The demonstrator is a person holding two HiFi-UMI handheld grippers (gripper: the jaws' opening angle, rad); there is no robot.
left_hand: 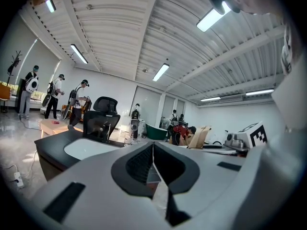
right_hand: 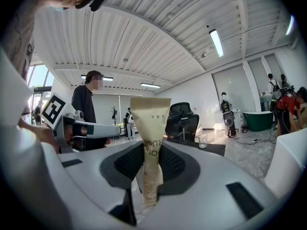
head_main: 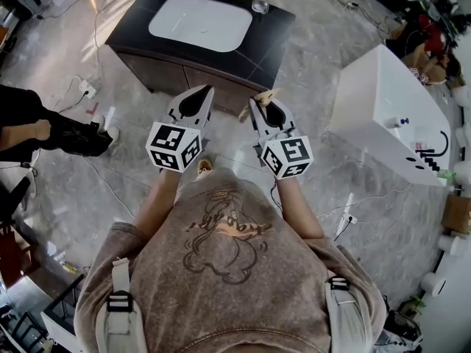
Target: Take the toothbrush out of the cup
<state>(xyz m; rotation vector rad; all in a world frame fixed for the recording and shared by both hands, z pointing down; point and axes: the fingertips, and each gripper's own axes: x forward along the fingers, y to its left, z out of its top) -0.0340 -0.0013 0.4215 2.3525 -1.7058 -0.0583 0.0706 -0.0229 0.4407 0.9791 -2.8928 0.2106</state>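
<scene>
My right gripper (right_hand: 151, 146) is shut on a beige paper toothbrush packet (right_hand: 149, 123), which stands upright between the jaws and rises well above them. From the head view the packet (head_main: 267, 94) pokes out past the right gripper (head_main: 257, 101) at chest height, just short of the counter. A clear glass cup (head_main: 259, 6) stands at the far right corner of the black counter (head_main: 136, 31); this cup (right_hand: 203, 140) looks small and distant from the right gripper. My left gripper (head_main: 207, 89) is level beside the right one, its jaws (left_hand: 153, 146) shut with nothing between them.
A white basin (head_main: 200, 22) is set in the counter top. A white tub-like unit (head_main: 390, 116) stands on the right. A person's leg (head_main: 66, 134) is at the left, and cables (head_main: 96, 87) lie on the marble floor. An office chair (left_hand: 101, 119) stands behind the counter.
</scene>
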